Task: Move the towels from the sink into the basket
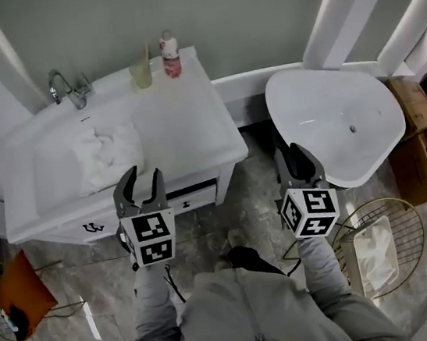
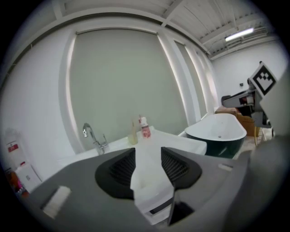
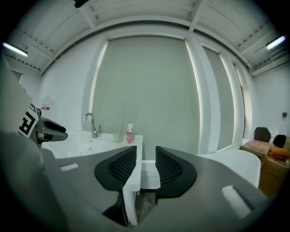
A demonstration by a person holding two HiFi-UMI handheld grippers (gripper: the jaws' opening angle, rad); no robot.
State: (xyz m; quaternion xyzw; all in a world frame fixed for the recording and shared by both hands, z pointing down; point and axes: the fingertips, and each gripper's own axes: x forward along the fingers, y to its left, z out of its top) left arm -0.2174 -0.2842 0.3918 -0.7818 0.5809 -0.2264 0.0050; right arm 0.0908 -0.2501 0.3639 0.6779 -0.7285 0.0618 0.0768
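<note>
Basket [image 1: 391, 199]: left rim hidden behind the person's sleeve [image 1: 323, 264].
Bottle [image 1: 170, 55]: label too small to read (back edge of the vanity [image 1: 191, 125]).
Boxes [image 1: 419, 129]: cropped at right.

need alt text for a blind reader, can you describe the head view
Seen from above, a person holds two open, empty grippers: the left gripper in front of a sink with crumpled white towels in it, the right gripper in front of a white bathtub. A wire basket on the floor at lower right holds a white cloth.
</note>
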